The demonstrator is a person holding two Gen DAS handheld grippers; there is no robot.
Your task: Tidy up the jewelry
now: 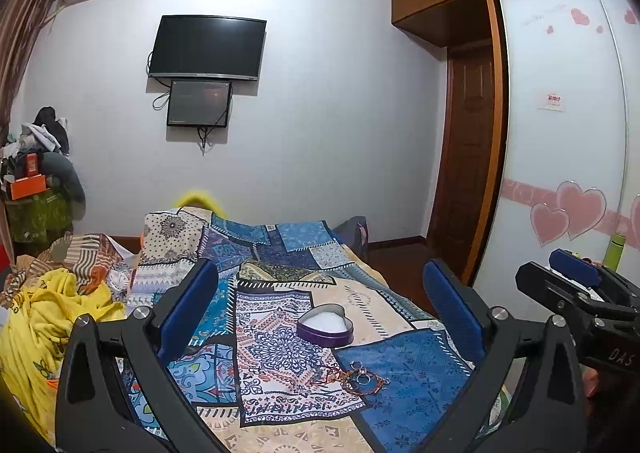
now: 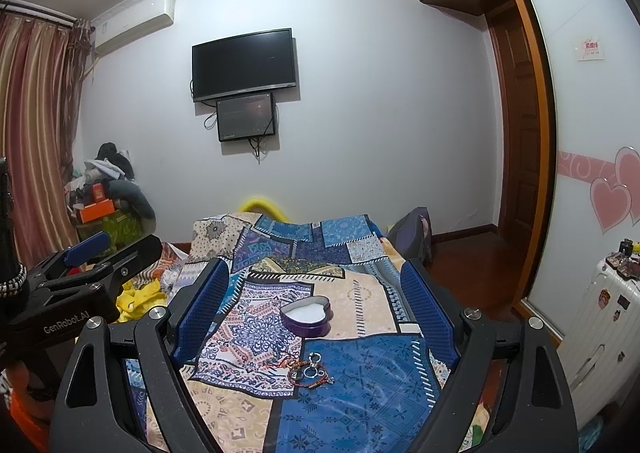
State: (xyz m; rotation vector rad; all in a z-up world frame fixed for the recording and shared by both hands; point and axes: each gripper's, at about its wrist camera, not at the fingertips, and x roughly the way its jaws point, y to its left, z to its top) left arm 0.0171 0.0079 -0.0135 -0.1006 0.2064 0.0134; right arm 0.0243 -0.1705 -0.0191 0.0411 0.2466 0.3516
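Note:
A small heap of jewelry [image 1: 358, 375], red cord bracelets and silver rings, lies on the patterned bedspread [image 1: 408, 369]. It also shows in the right wrist view [image 2: 310, 369]. Just beyond it stands an open purple heart-shaped box [image 1: 326, 325] with white lining, also in the right wrist view [image 2: 306, 315]. My left gripper [image 1: 320, 305] is open and empty, held above the bed short of the jewelry. My right gripper [image 2: 314, 301] is open and empty, likewise above the bed. Each gripper shows at the other view's edge, the right one [image 1: 576, 277] and the left one [image 2: 100, 249].
Yellow and striped bedding [image 1: 60, 309] is piled at the bed's left. A cluttered stand [image 2: 108, 193] sits by the curtain. A wardrobe with heart decals [image 1: 560, 173] and a white suitcase [image 2: 600, 317] stand to the right. A TV [image 2: 244, 65] hangs on the far wall.

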